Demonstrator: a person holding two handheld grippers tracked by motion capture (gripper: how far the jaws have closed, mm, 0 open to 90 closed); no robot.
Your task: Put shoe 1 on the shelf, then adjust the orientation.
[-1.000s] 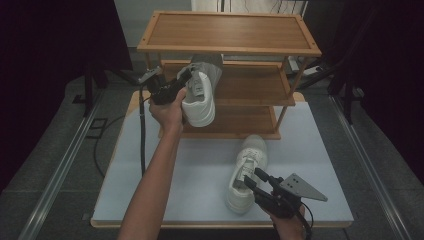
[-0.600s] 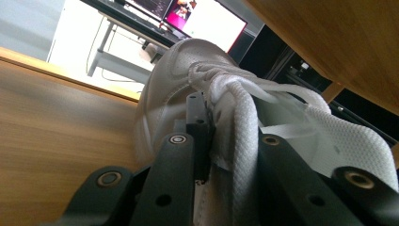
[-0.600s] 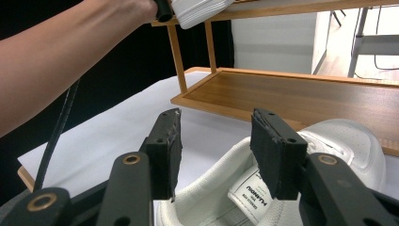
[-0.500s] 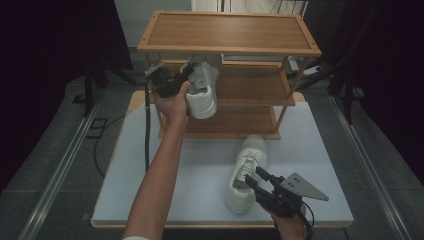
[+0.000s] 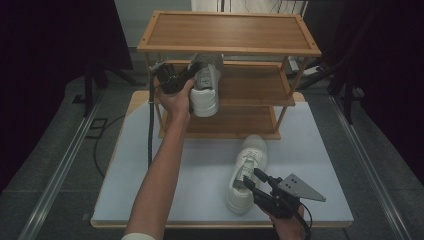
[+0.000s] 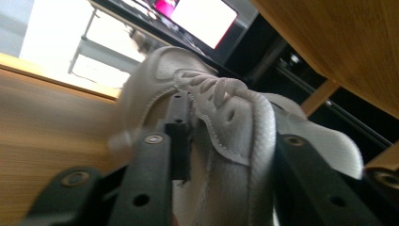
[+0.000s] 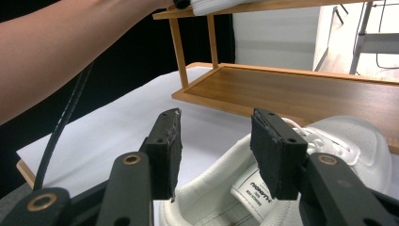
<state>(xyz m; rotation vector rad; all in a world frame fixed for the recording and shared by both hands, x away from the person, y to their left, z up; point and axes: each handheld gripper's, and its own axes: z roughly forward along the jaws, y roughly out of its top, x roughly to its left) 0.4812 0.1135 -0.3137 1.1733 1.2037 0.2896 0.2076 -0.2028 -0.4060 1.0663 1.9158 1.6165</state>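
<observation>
— Holding anything in your left gripper [image 5: 186, 80] right now?

— Not quite. Your left gripper sits at the middle shelf [image 5: 250, 85] of the rack [image 5: 227, 32], and its jaws have just been opening. In the left gripper view the collar of the shoe [image 6: 226, 113] lies between the two black jaws, but the side of the collar looks slack and you can see a gap beside the left jaw, so the pads no longer clamp it. From above, that shoe [image 5: 205, 90] rests on the middle shelf at its left end, heel toward you and jutting a little past the front edge, toe pointing to the back. Your left hand [image 5: 175, 100] is just beside the heel.

— And your right gripper [image 5: 257, 182]?

— Your right gripper hangs low over the table [image 5: 150, 165], near its front edge. Its jaws stand apart with nothing pressed between them. In the right gripper view the second shoe [image 7: 329, 141] lies just beyond and below the pads, its tongue label showing between them, and the pads do not touch it.

— Where does that second shoe [image 5: 245, 172] lie?

— You have it on the white table top, right of centre, in front of the rack's bottom shelf [image 5: 227, 122]. Its toe points toward the rack and its heel toward you, sole down. The two shoes are well apart, one up on the shelf and one down on the table.
</observation>
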